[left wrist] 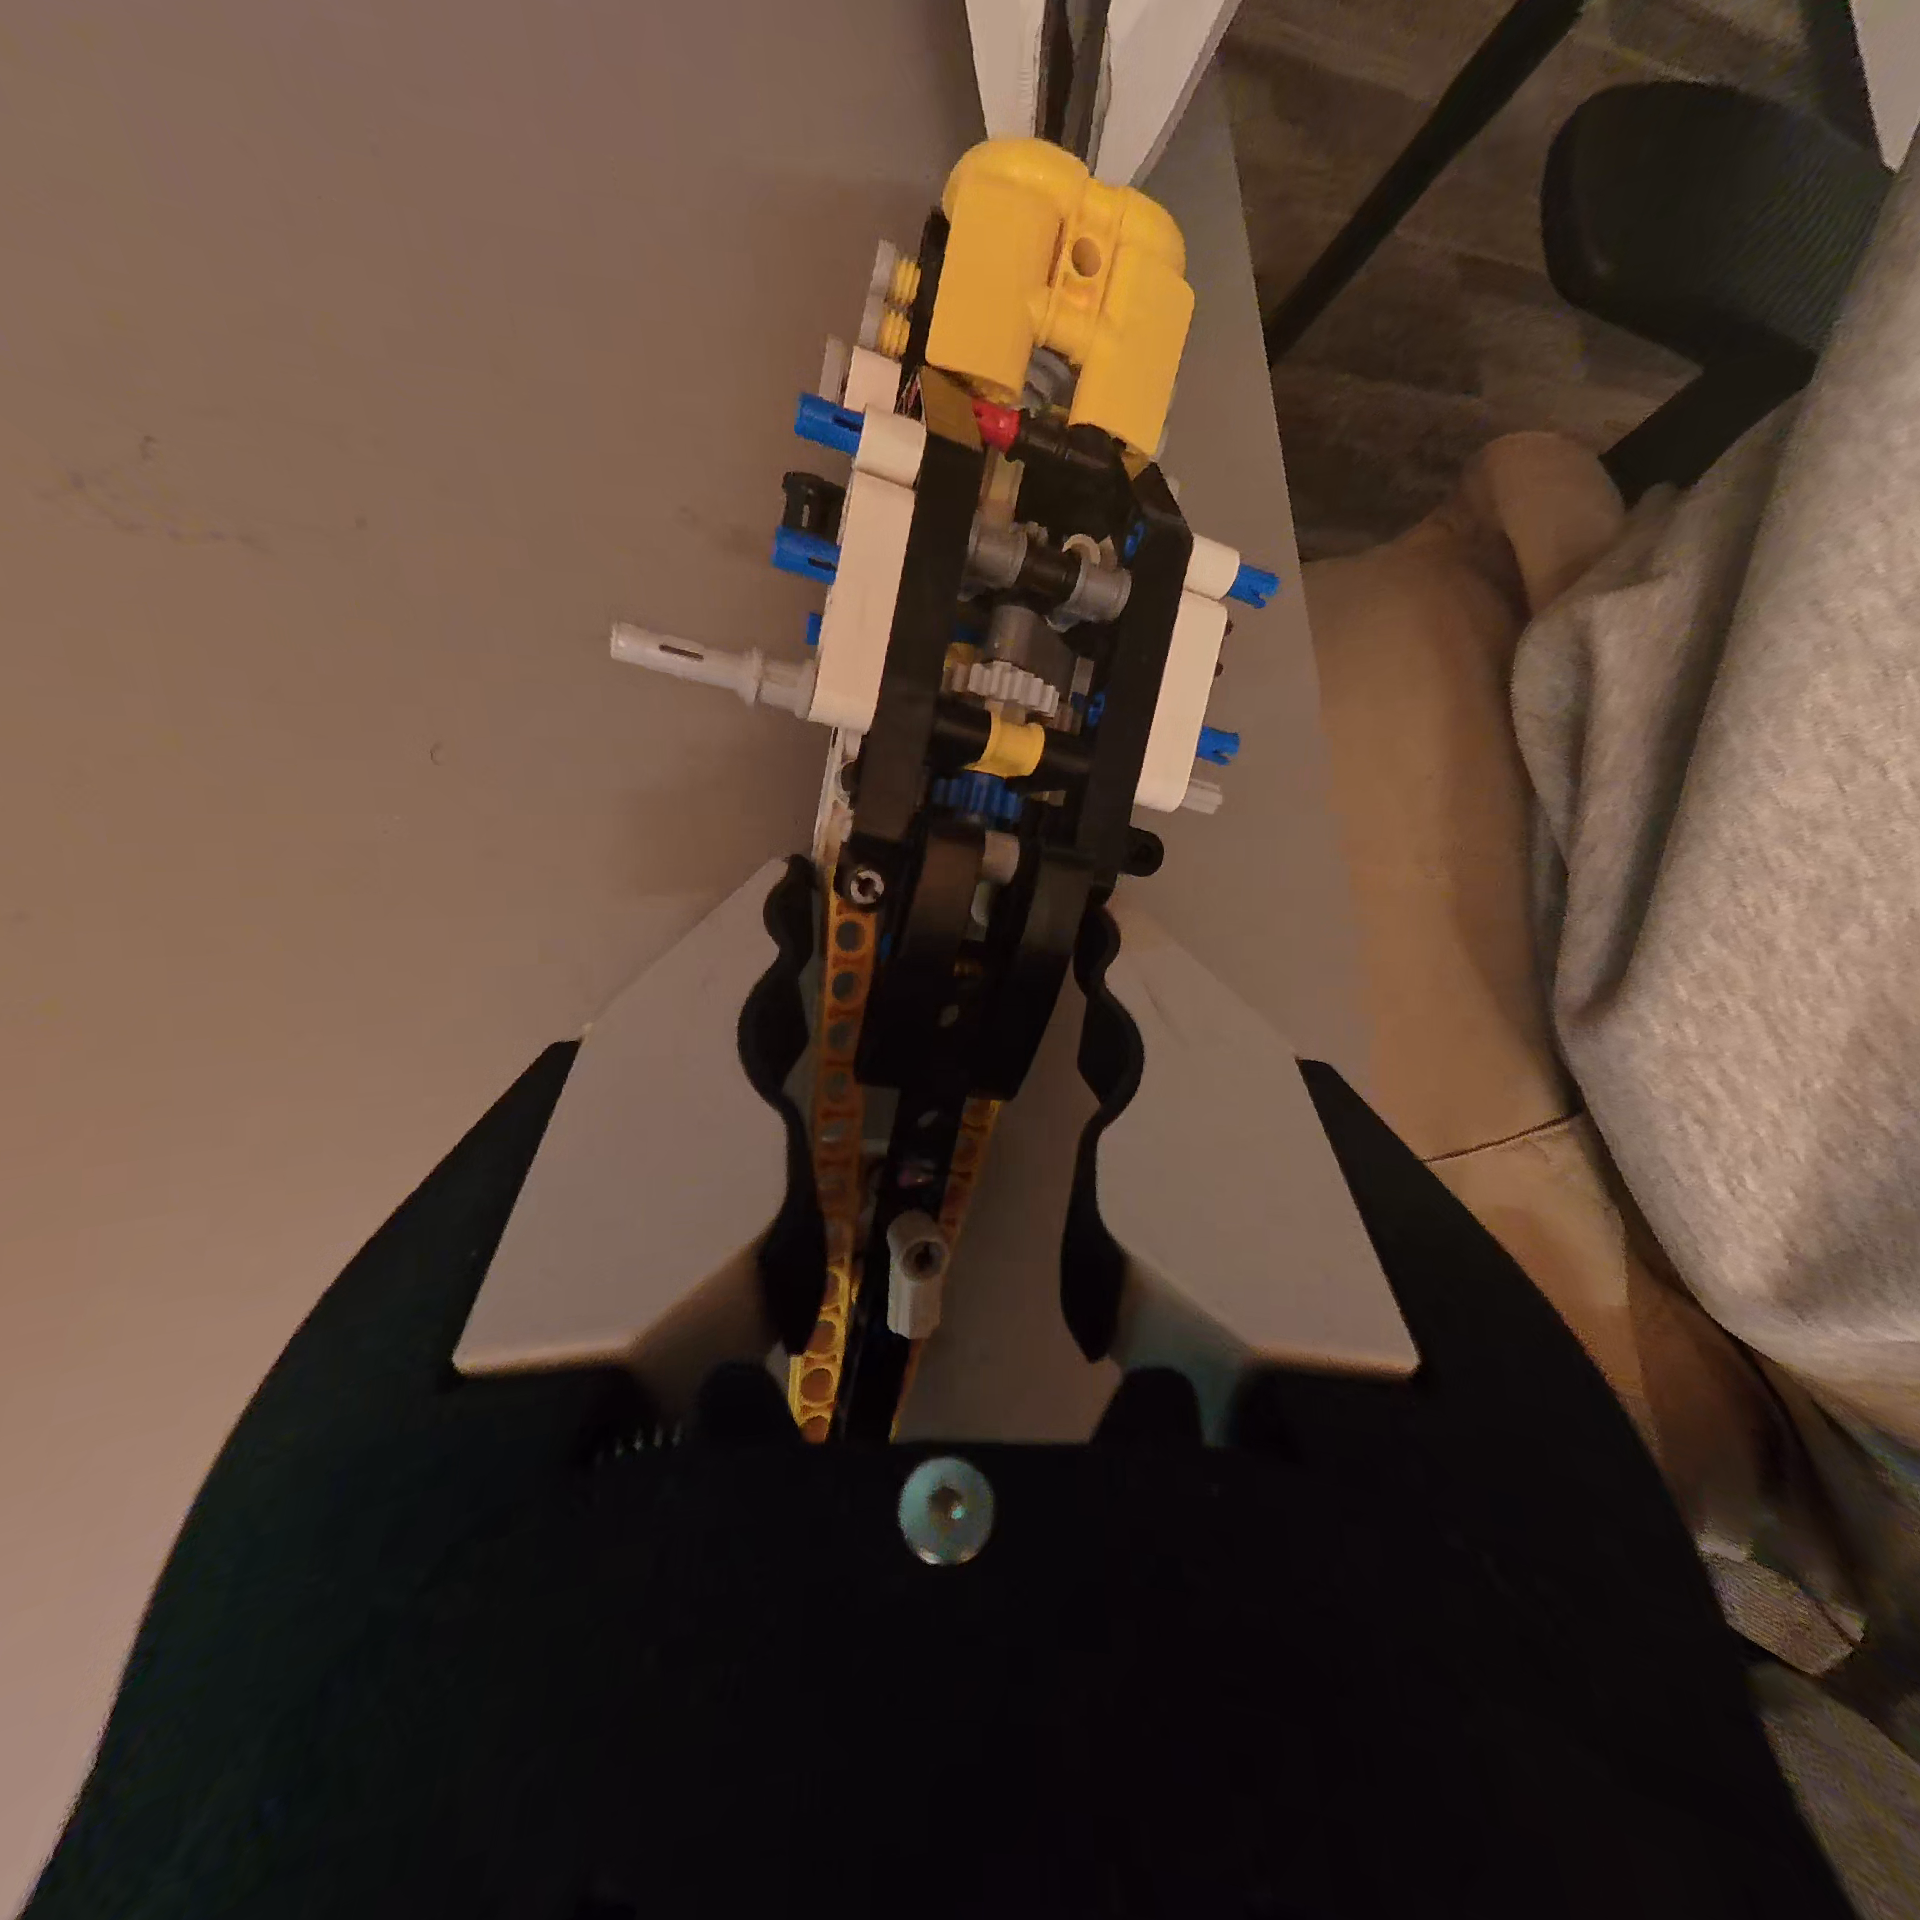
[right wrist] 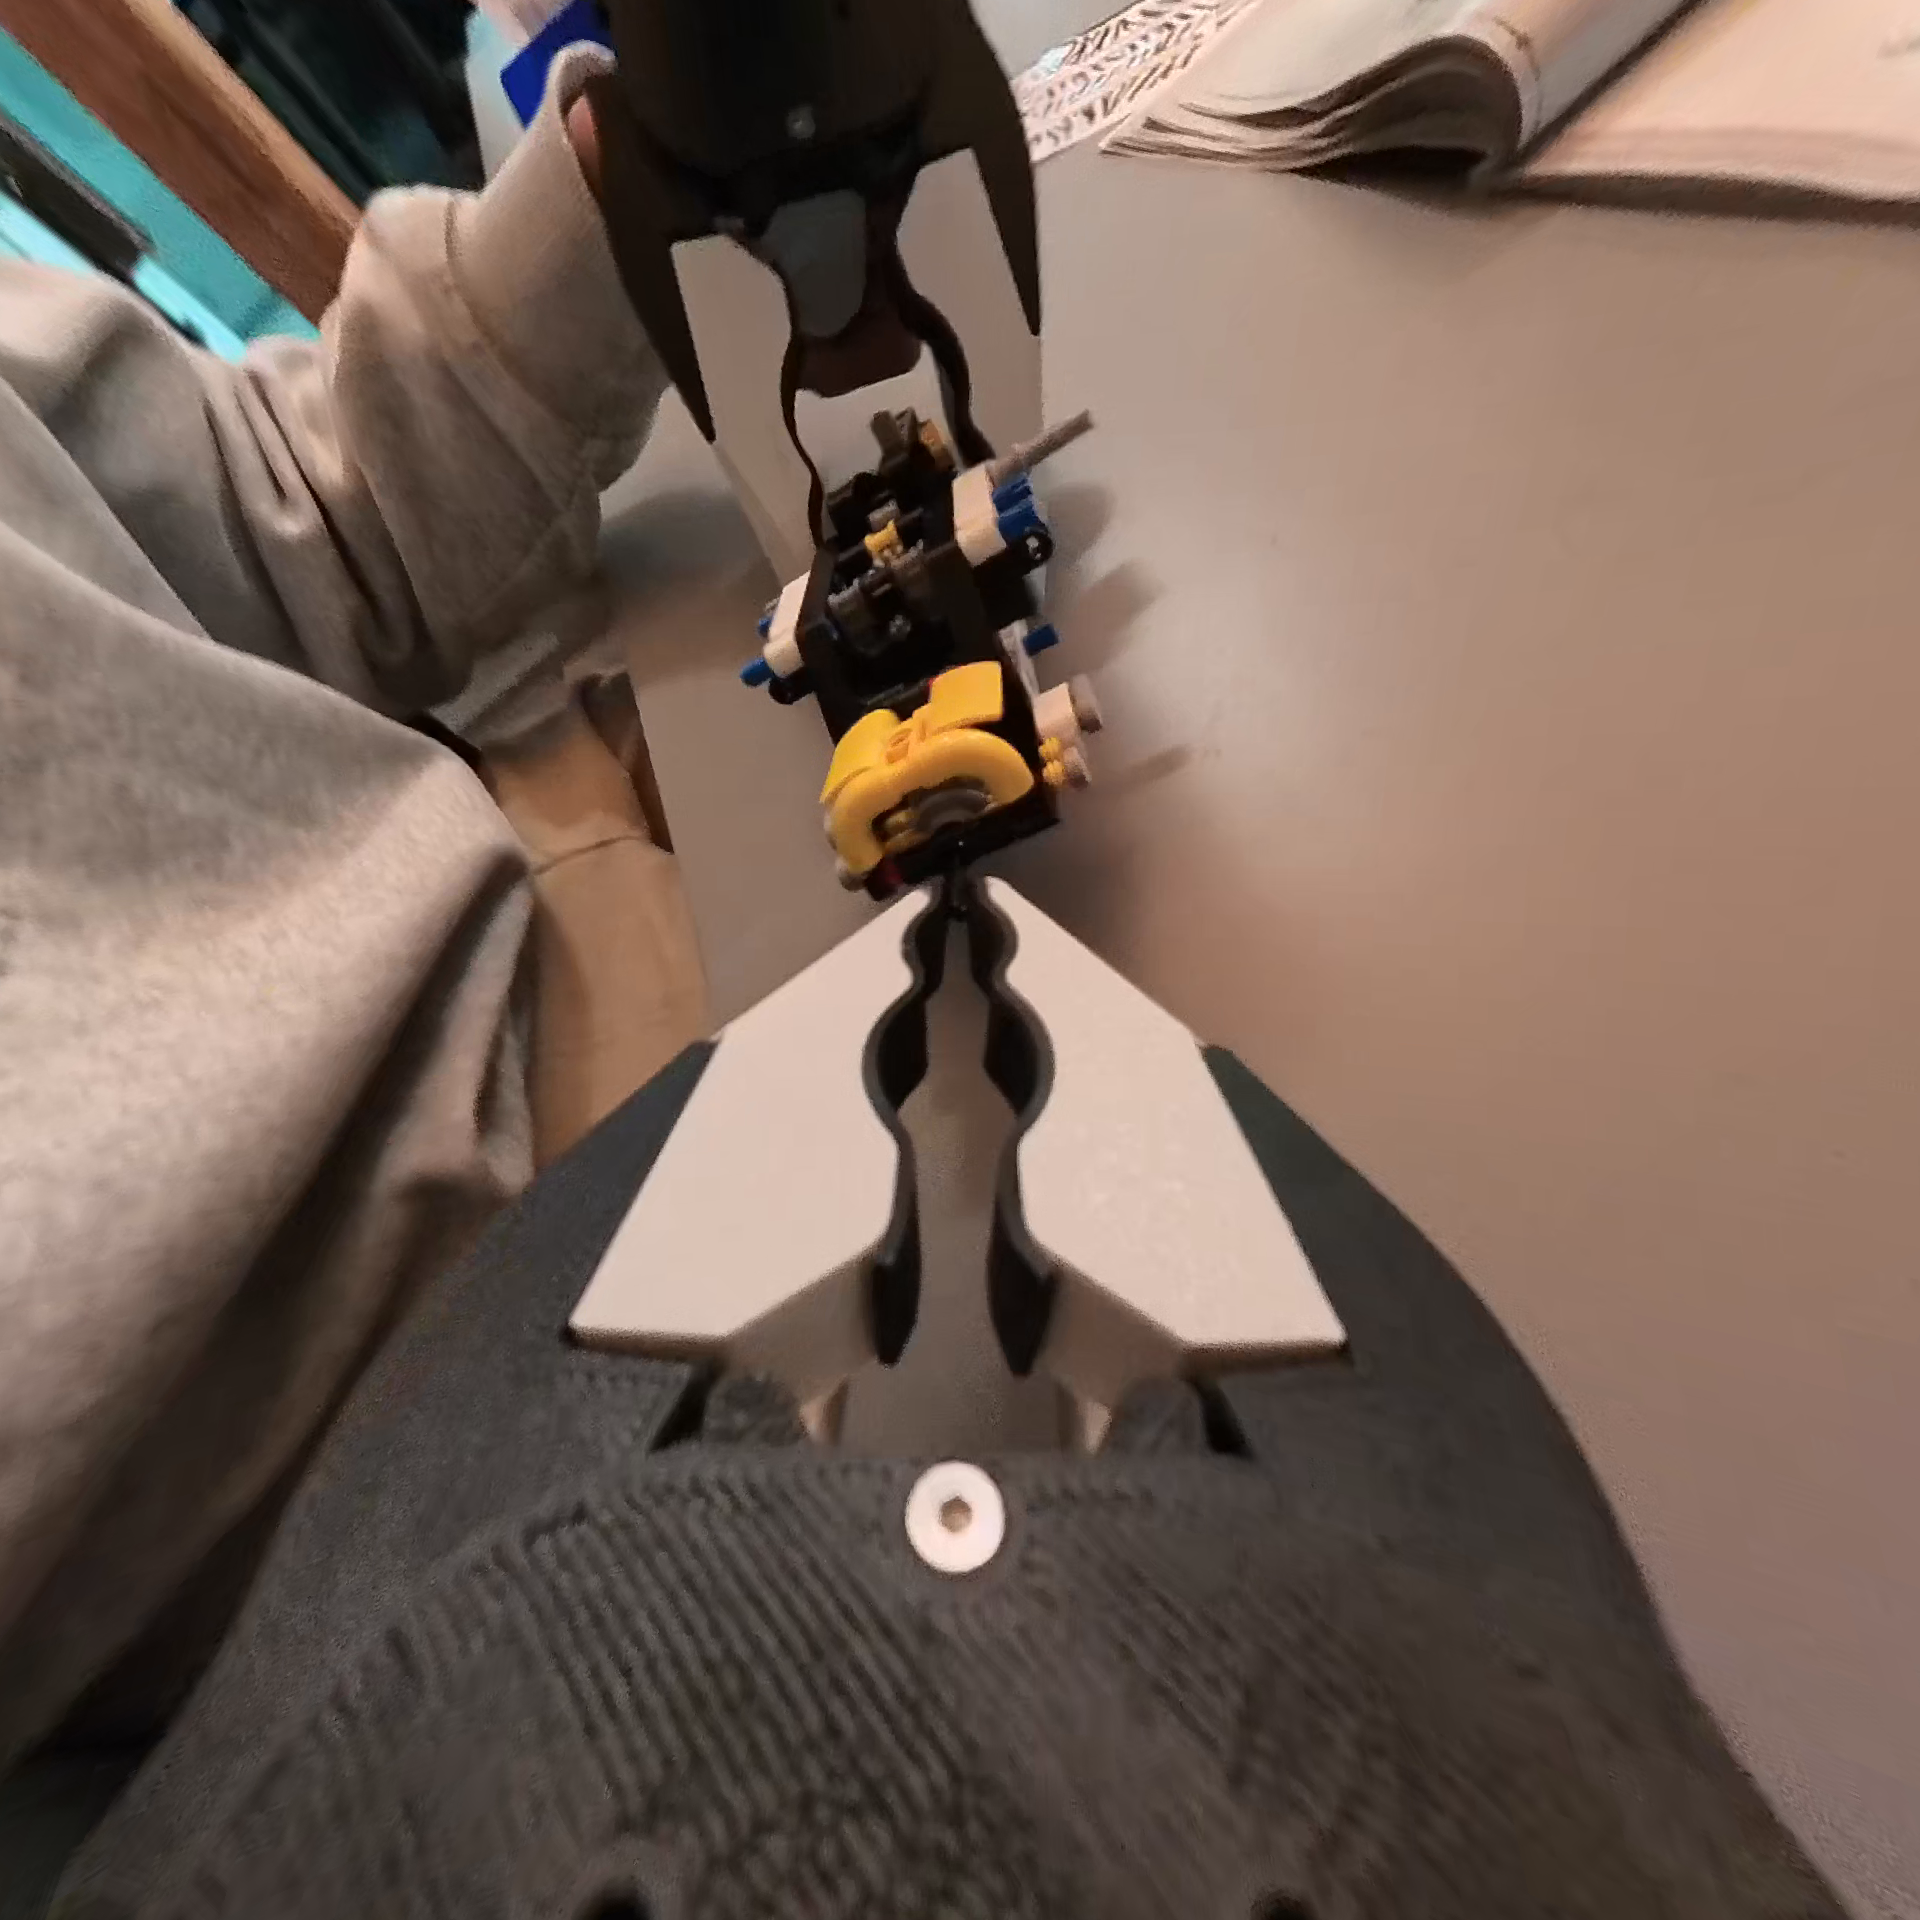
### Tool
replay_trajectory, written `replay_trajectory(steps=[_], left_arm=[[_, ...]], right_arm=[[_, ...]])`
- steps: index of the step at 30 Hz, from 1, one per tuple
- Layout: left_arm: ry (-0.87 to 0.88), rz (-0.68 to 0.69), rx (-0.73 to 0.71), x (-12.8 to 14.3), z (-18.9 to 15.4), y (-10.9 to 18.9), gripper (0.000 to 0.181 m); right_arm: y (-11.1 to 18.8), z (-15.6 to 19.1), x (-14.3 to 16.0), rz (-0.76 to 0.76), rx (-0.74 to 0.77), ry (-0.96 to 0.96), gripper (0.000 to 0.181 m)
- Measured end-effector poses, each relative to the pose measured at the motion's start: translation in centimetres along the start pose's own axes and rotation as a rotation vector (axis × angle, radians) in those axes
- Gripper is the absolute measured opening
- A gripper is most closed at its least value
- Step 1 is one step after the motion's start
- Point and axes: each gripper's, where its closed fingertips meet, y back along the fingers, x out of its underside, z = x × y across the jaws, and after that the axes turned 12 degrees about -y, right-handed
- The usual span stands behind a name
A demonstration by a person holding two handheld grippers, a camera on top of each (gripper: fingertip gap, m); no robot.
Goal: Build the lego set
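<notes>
A plain pale tabletop [right wrist: 1455,623] fills most of both views, with a person's grey fleece sleeve [right wrist: 312,520] along one side. At the far edge of the right wrist view lies an open paper booklet [right wrist: 1455,94]; its print is too blurred to read.

The black, white and yellow lego assembly of beams, gears and blue pins [left wrist: 1018,623] is held above the tabletop between the two tools. The left tongs [left wrist: 940,935] are closed on its rear end, the wavy black fingers [left wrist: 774,1039] pressing either side of the black frame and the yellow perforated beam. The assembly points forward from them, its rounded yellow cap [left wrist: 1060,281] farthest away.

The right tongs [right wrist: 954,904] face that yellow end, nearly closed, the tips pinching what looks like a small dark part right at the assembly's black underside; what it is cannot be told.
</notes>
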Motion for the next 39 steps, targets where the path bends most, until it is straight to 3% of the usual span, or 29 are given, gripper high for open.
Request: replay_trajectory(steps=[13, 17, 19, 24, 26, 28, 31, 35, 39], left_arm=[[-0.072, -0.003, -0.088, -0.1, 0.3, 0.0, 0.049], [-0.075, -0.005, -0.09, 0.1, 0.1, 0.0, 0.049], [-0.074, -0.005, -0.088, 0.1, 0.0, 0.1, 0.049], [-0.065, -0.005, -0.071, 0.2, 0.0, 0.2, 0.049], [-0.055, -0.012, -0.058, 0.2, -0.1, 0.2, 0.049], [-0.049, -0.014, -0.048, 0.2, 0.0, 0.2, 0.049], [-0.043, -0.013, -0.036, 0.1, 0.0, 0.2, 0.049], [-0.035, -0.017, -0.026, 0.1, 0.0, 0.2, 0.049], [-0.029, -0.02, -0.017, 0.1, 0.0, 0.2, 0.049]], right_arm=[[0.1, 0.2, 0.0, -0.097, -0.123, -0.573, 0.002], [-0.1, 0.3, 0.2, -0.117, -0.126, -0.578, 0.002], [-0.2, 0.3, 0.4, -0.116, -0.09, -0.475, 0.002], [0.4, -0.1, 0.6, -0.098, 0.074, -0.004, 0.034], [0.7, 0.8, 0.4, -0.103, 0.114, 0.27, 0.031], [0.9, 0.7, -0.1, -0.108, 0.247, 0.53, 0.029], [0.4, 0.4, 0.2, -0.023, 0.366, 0.798, 0.024], [0.2, -0.3, 0.1, 0.018, 0.48, 1.067, 0.012], [0.0, -0.4, 0.1, 0.043, 0.509, 1.211, 0.003]])
